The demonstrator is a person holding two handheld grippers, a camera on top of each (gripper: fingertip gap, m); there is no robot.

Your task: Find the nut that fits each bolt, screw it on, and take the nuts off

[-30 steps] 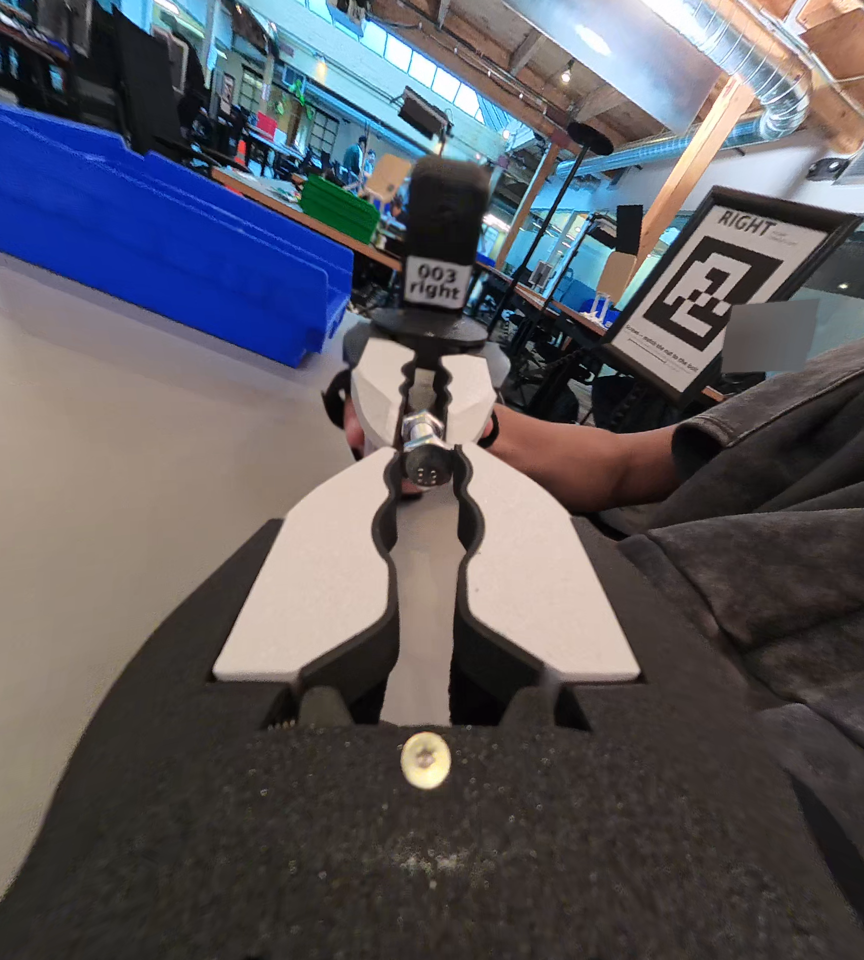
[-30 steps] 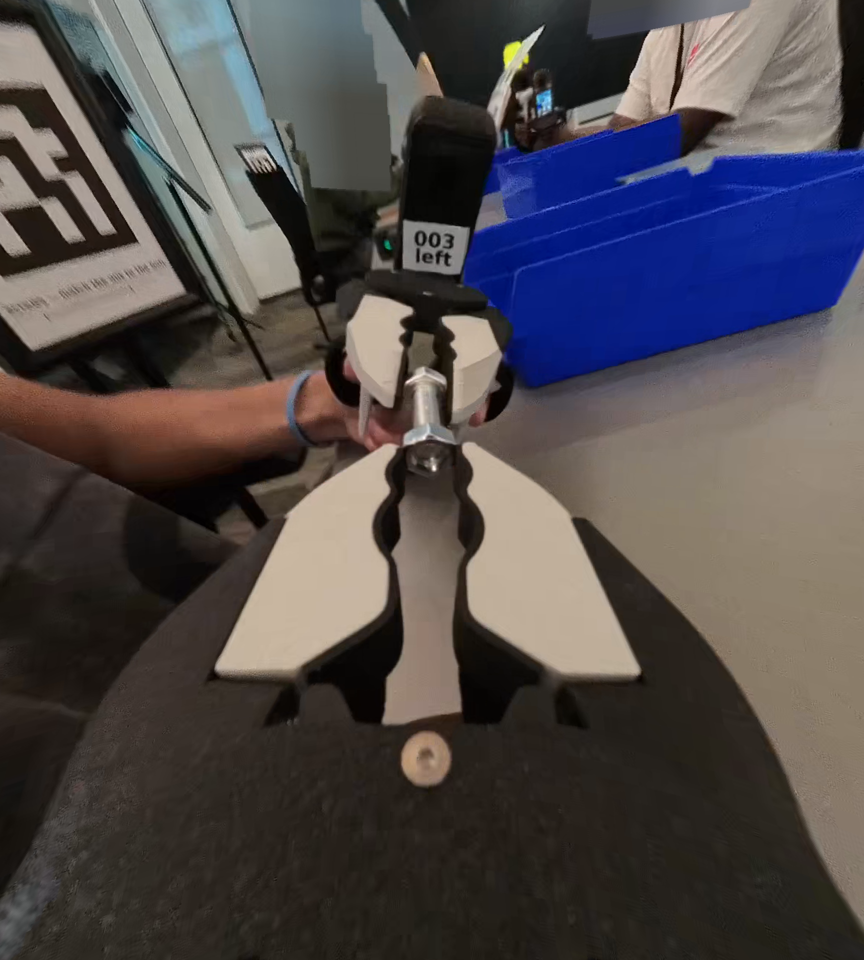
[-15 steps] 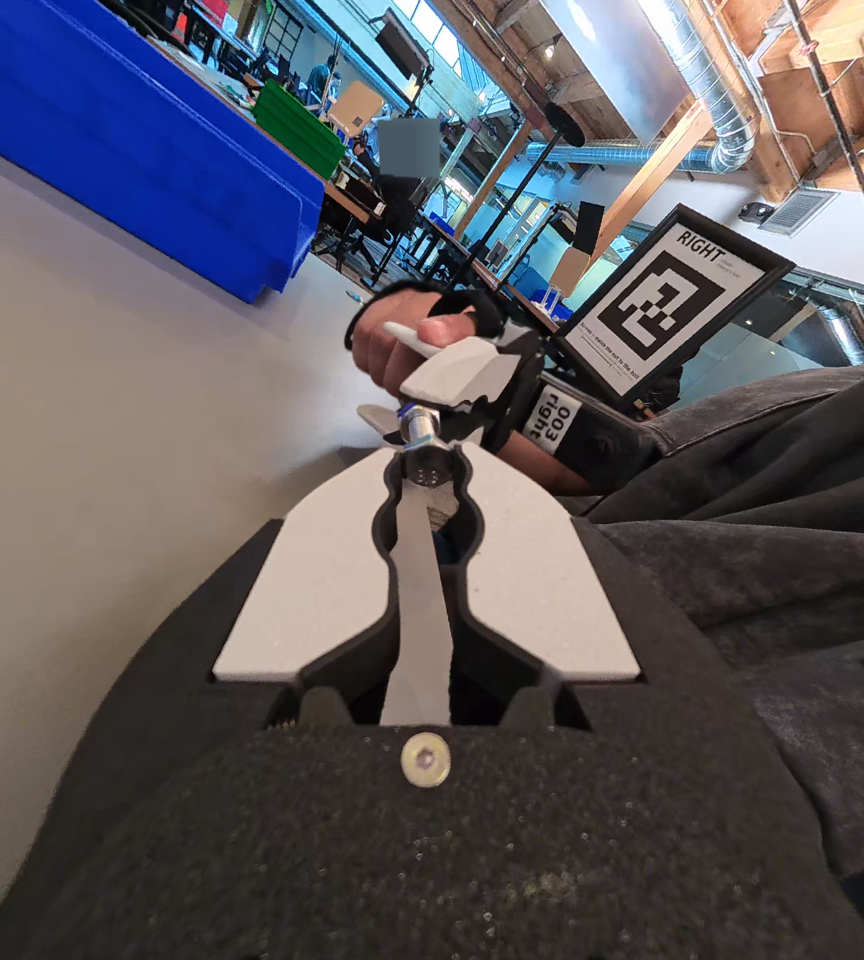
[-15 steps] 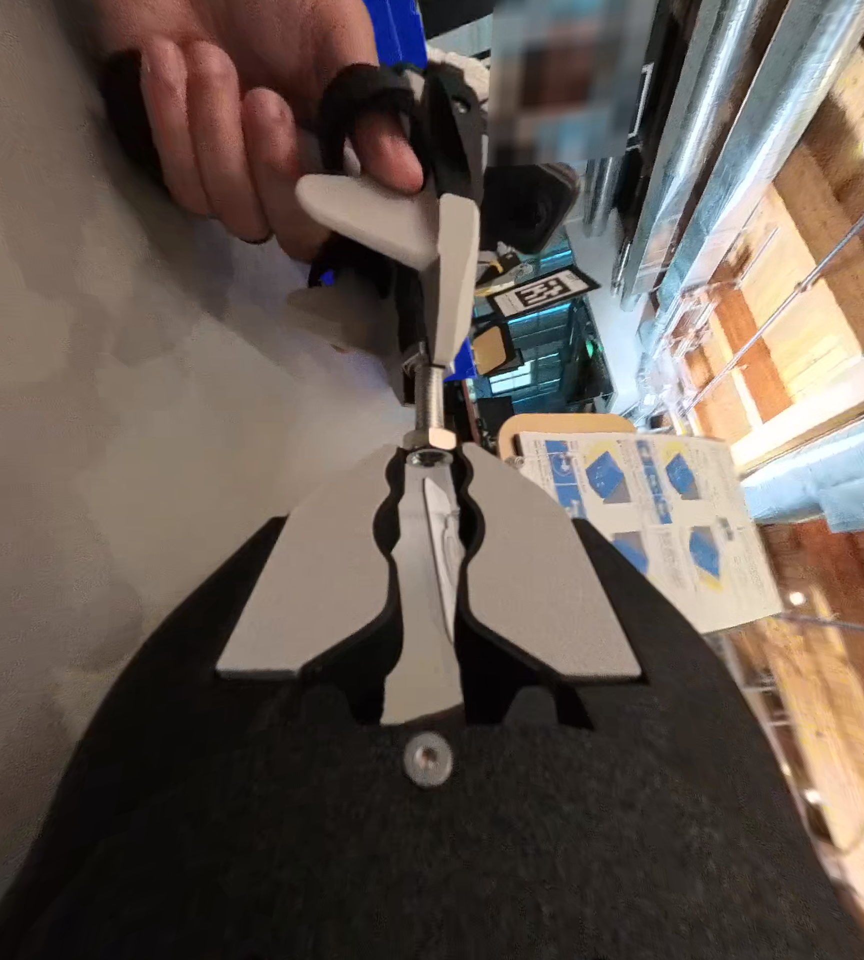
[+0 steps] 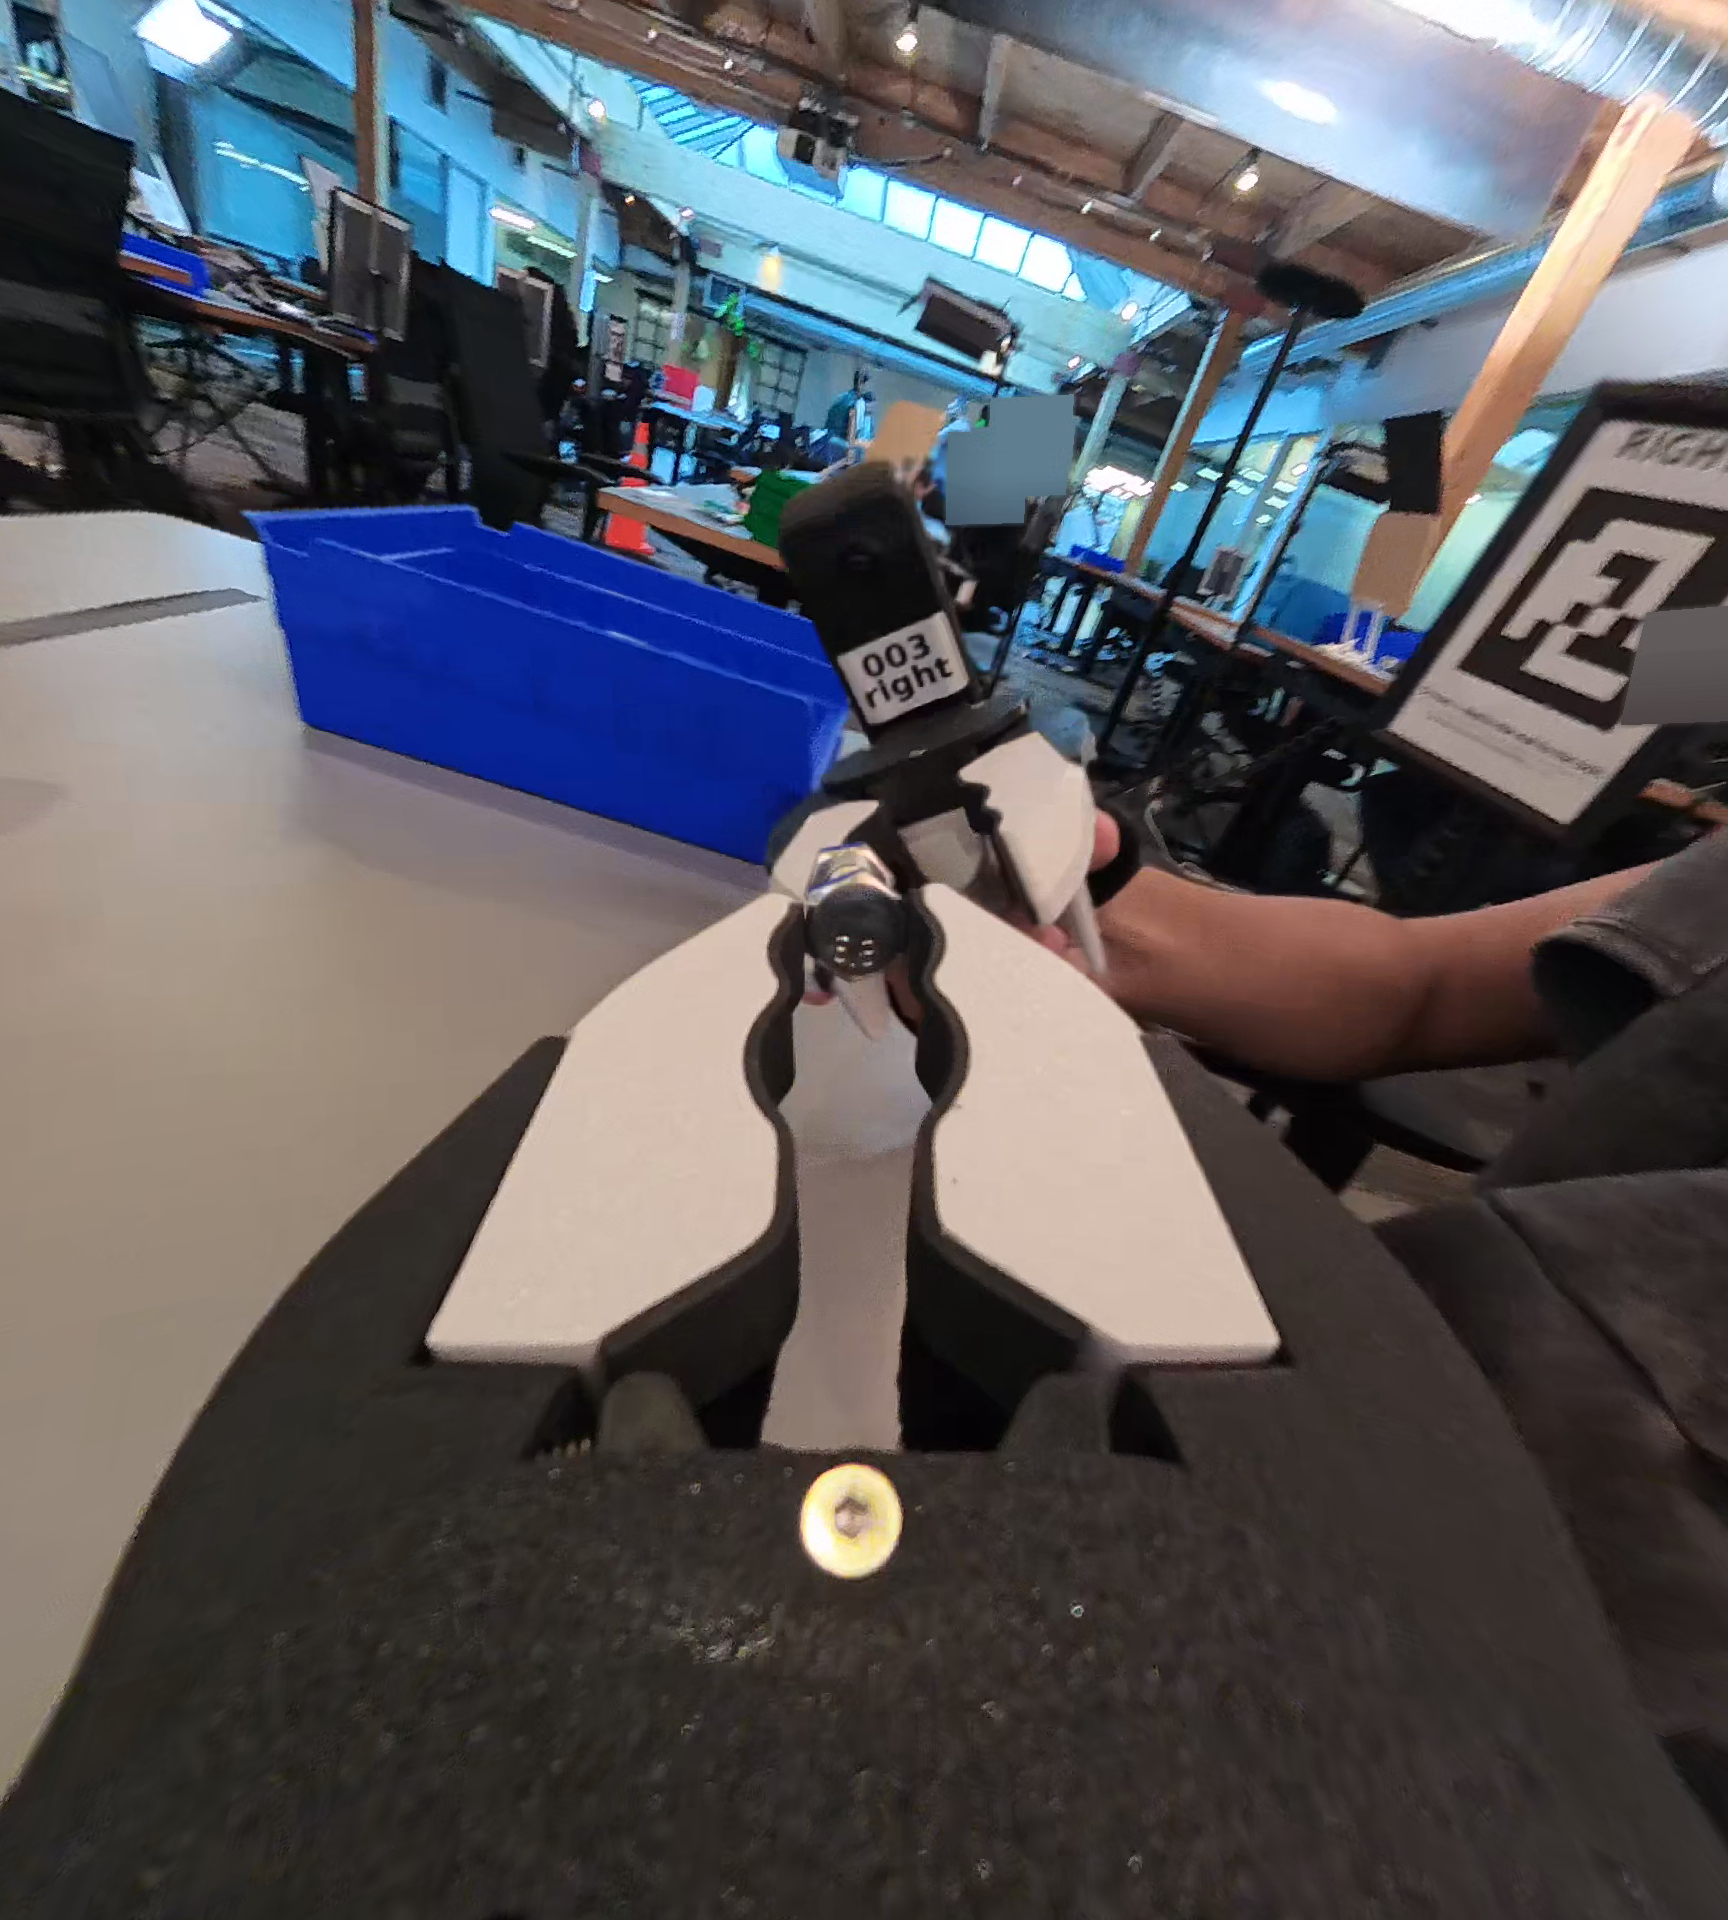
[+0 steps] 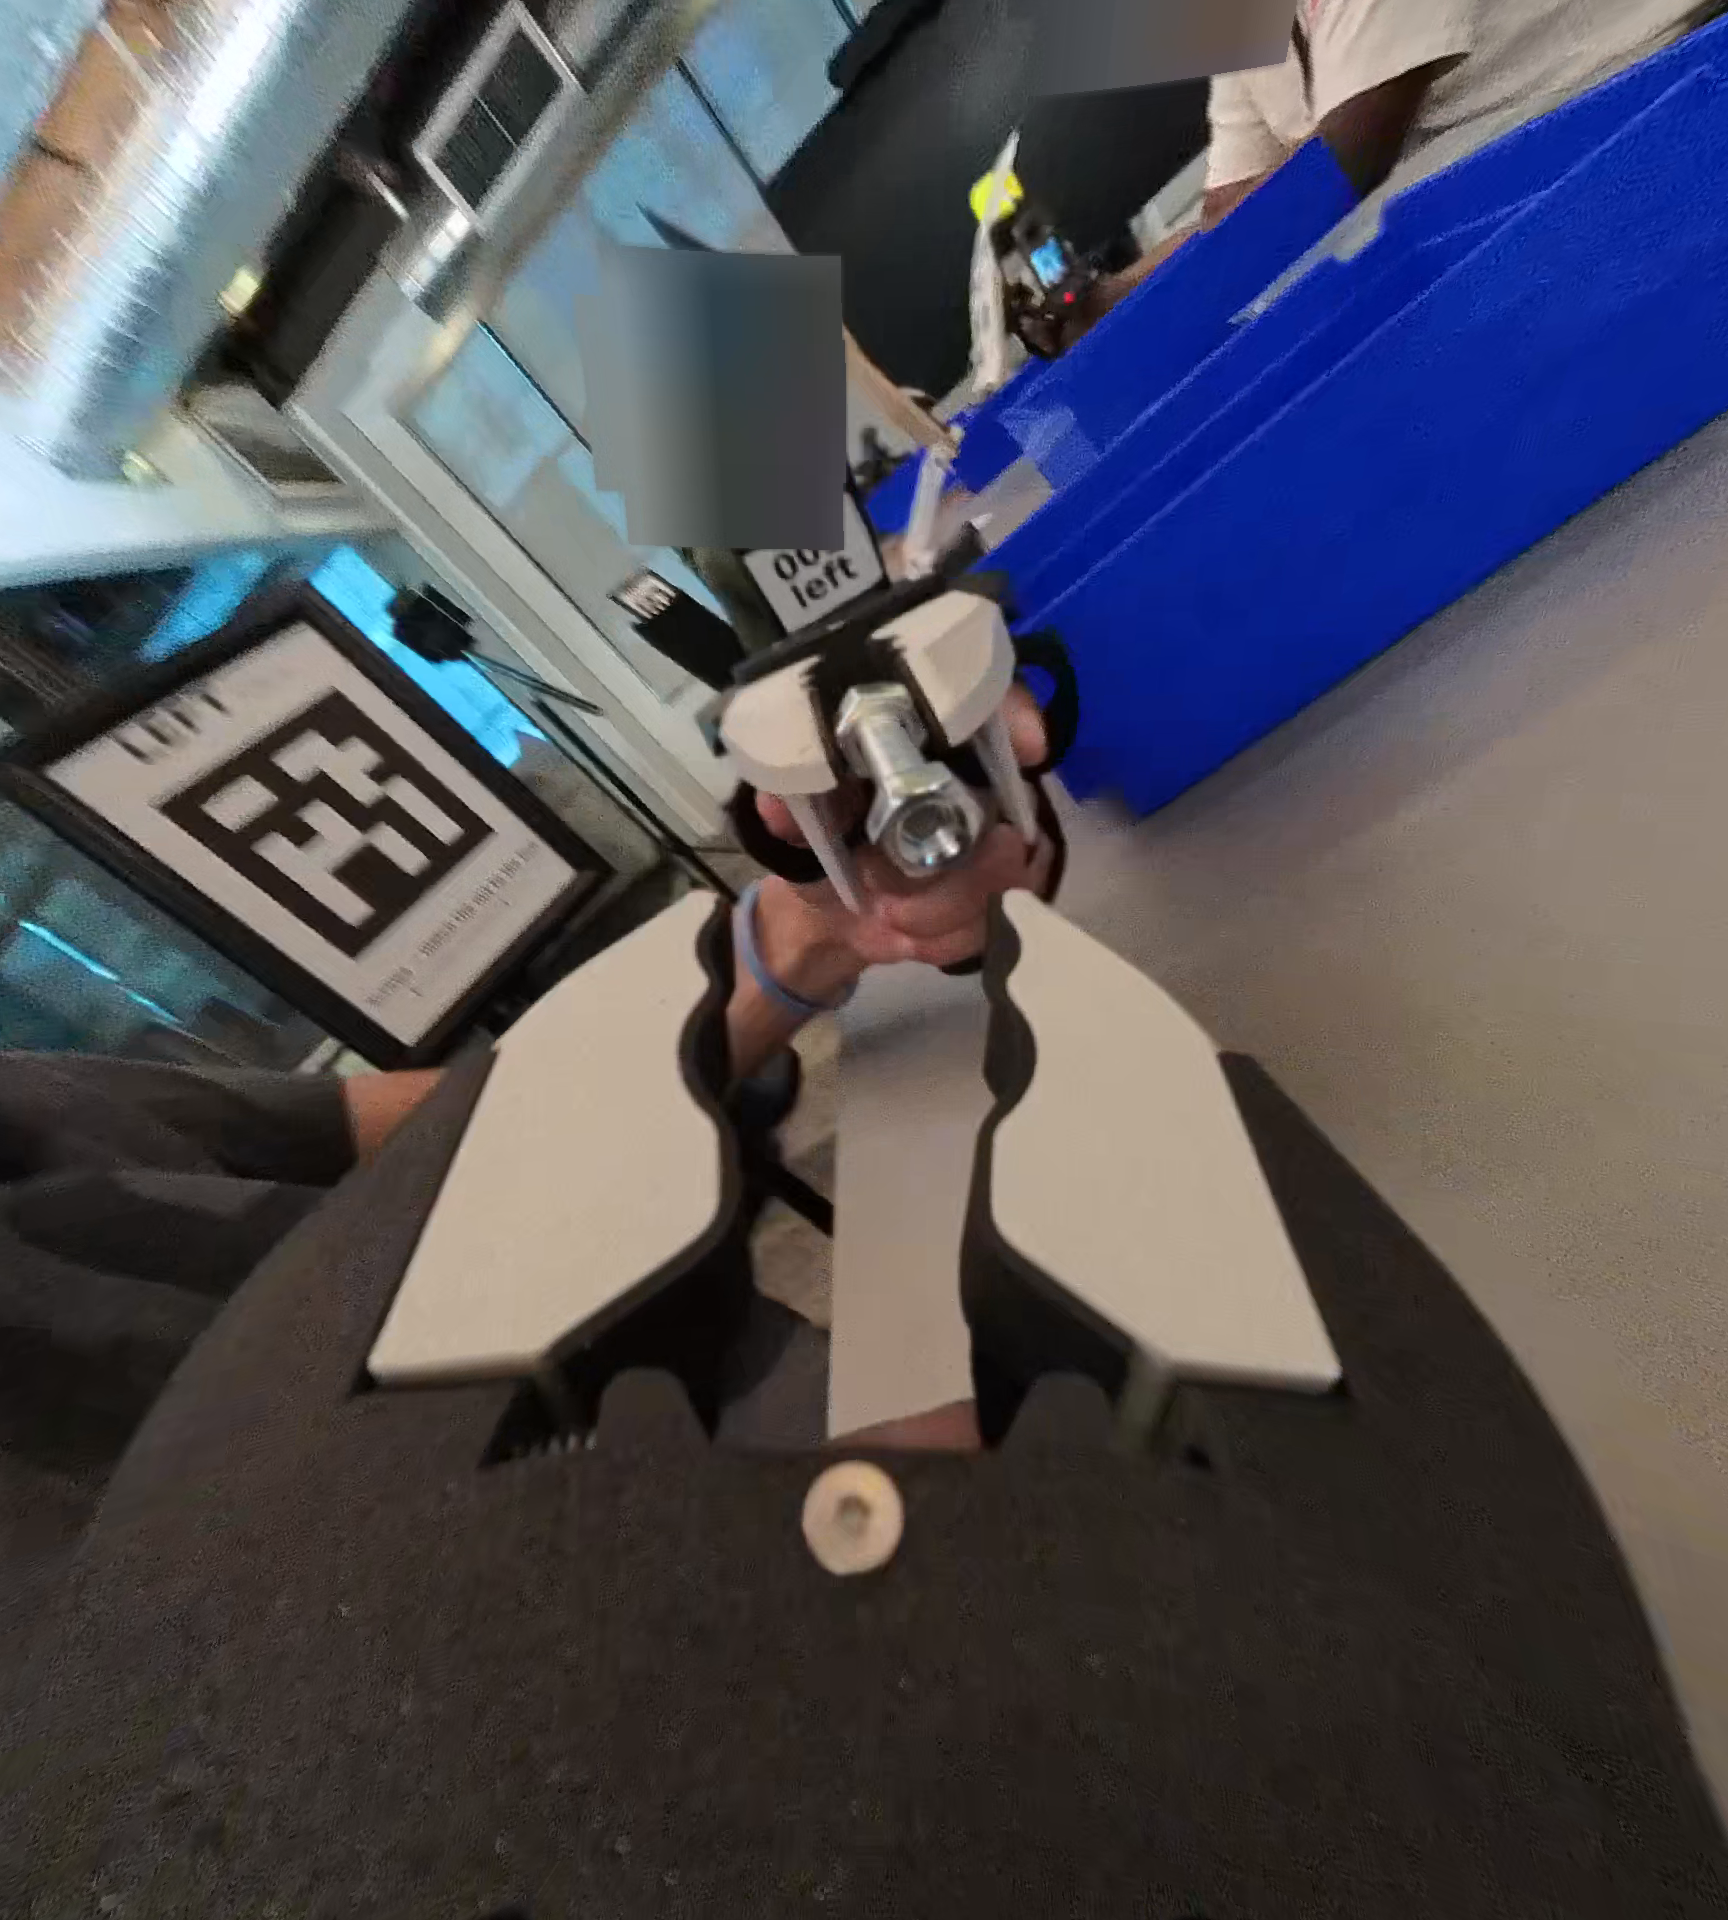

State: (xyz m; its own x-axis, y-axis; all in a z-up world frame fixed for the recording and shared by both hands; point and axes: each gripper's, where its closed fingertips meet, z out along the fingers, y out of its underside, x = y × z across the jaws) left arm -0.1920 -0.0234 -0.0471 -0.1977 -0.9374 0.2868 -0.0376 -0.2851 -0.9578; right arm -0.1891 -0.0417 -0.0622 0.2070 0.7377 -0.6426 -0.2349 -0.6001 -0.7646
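My left gripper (image 5: 853,928) is shut on the head of a silver bolt (image 5: 852,932) and holds it above the grey table (image 5: 164,935). The shaft points away from it, with a silver nut (image 5: 842,868) threaded near the far end. In the right wrist view the bolt (image 6: 875,740) sticks out of the left gripper (image 6: 865,707) towards me, with the hex nut (image 6: 917,823) at its tip. My right gripper (image 6: 860,925) is open and empty, just short of the nut. It shows facing me in the left wrist view (image 5: 927,847).
A long blue bin (image 5: 548,665) stands on the table behind the grippers; it also shows in the right wrist view (image 6: 1411,468). A framed black-and-white marker sign (image 5: 1618,603) stands to one side, and another sign shows in the right wrist view (image 6: 320,821). The holder's dark sleeve (image 5: 1618,1195) is close by. Only a small space, under 4 cm, lies between the two pairs of fingers.
My right gripper was shut on the nut and rolled with it. It has now opened, let go, rolled back and drawn off a little. The left gripper still holds the bolt.
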